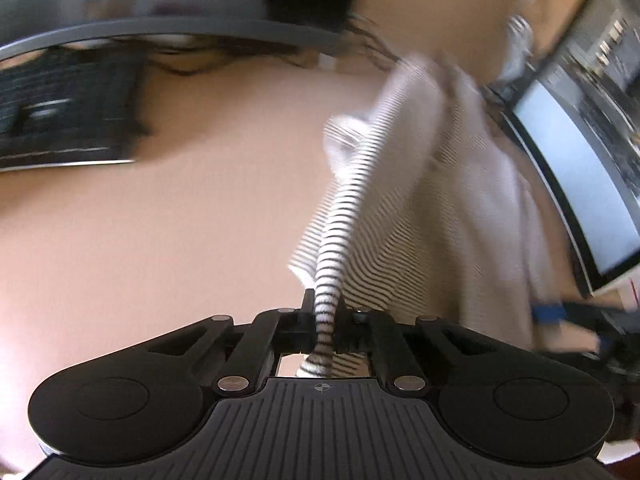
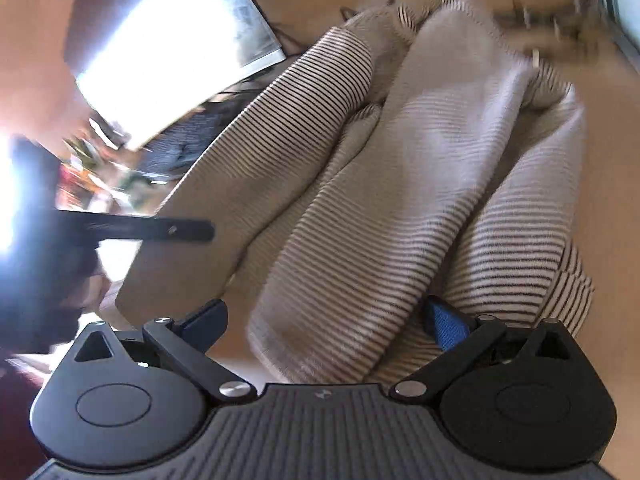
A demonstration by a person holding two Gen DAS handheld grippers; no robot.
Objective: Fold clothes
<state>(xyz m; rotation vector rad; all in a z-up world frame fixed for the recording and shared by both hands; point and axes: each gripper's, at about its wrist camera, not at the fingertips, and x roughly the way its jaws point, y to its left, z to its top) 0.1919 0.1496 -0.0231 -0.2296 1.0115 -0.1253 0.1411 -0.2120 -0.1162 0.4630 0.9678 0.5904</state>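
Left gripper (image 1: 326,320) clenched on a bunched fold of the striped garment (image 1: 404,200), which trails toward 1 o'clock over the bench (image 1: 180,208). Right gripper (image 2: 326,316) released, straddling the cloth. No legible writing.

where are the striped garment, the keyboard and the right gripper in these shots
striped garment (image 1: 356,184), left wrist view, on the bunched strip running up from the shut jaws
keyboard (image 1: 60,120), left wrist view, on its keys
right gripper (image 2: 324,320), right wrist view, midway between its spread fingertips
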